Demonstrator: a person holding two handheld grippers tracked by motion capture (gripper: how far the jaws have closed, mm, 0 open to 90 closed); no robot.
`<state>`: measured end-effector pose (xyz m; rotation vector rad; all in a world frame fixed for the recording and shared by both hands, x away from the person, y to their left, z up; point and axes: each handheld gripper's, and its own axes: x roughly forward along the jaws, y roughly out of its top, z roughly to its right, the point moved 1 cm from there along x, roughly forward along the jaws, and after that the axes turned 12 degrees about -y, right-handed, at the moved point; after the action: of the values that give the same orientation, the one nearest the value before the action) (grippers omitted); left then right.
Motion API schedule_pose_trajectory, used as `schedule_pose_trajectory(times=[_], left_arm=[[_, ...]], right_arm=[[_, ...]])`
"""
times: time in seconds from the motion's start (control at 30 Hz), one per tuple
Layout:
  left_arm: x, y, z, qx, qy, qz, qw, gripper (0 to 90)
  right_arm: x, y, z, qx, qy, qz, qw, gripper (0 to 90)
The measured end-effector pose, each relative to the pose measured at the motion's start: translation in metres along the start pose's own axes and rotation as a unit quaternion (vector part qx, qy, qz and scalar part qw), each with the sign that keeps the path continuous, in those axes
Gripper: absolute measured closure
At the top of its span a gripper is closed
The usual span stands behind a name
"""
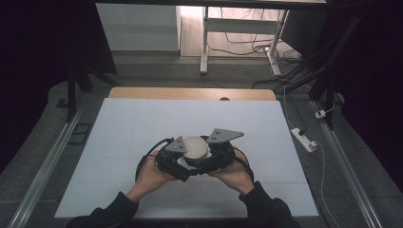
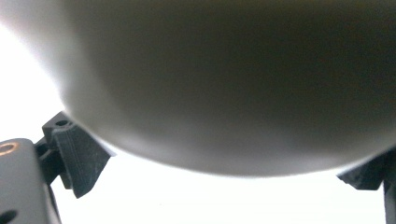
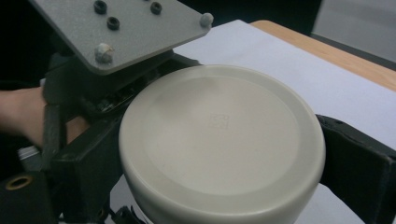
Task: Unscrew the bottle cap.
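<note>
Hands meet low on the white tabletop (image 1: 142, 128) in the high view, where you hold your left gripper (image 1: 177, 159) and right gripper (image 1: 216, 154) against opposite sides of a round cream lid-like disc (image 1: 196, 147), sitting near the tabletop's middle, slightly toward you. In the left gripper view, the disc's curved side (image 2: 224, 88) looms blurred and very close, with a jaw tip at each lower corner; you appear to have it between those jaws, though contact itself cannot be made out. In the right gripper view, your jaws stand spread to the disc's full width and press its rim (image 3: 224, 135) from both sides, so you are holding it. You seem to be at the two-handed grasp; next likely calls for an even lift or twist. A small embossed mark sits at the disc's centre, too faint to read.
</note>
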<state>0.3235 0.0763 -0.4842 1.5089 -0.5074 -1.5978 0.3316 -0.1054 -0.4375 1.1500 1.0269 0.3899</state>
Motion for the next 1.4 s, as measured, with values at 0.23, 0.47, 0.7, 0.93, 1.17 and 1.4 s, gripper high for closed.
schedule_pose_trajectory(times=[0.23,0.47,0.7,0.93,1.17,1.4], left_arm=[[0.002,0.0,0.001,0.02,-0.037,-0.006,0.9991,7.8],[0.005,0.0,0.002,0.025,-0.038,-0.014,0.9989,7.8],[0.0,0.0,0.0,-0.003,-0.005,0.005,1.0,7.8],[-0.001,0.001,0.001,-0.01,0.004,0.01,0.9999,7.8],[0.001,-0.001,0.0,-0.007,-0.005,0.007,0.9999,7.8],[0.001,-0.002,-0.002,0.007,-0.023,0.002,0.9997,7.8]], right_arm=[[-0.003,-0.003,0.014,-0.032,0.082,0.007,0.9961,7.4],[-0.004,-0.006,0.018,-0.049,0.106,0.003,0.9931,7.0],[-0.004,0.004,0.003,-0.014,0.036,0.005,0.9993,0.0],[0.001,0.003,-0.004,0.0,-0.009,0.01,0.9999,6.4],[0.001,0.0,-0.001,0.004,-0.005,0.008,0.9999,7.5],[-0.003,0.002,0.002,0.008,0.018,0.017,0.9996,7.6]])
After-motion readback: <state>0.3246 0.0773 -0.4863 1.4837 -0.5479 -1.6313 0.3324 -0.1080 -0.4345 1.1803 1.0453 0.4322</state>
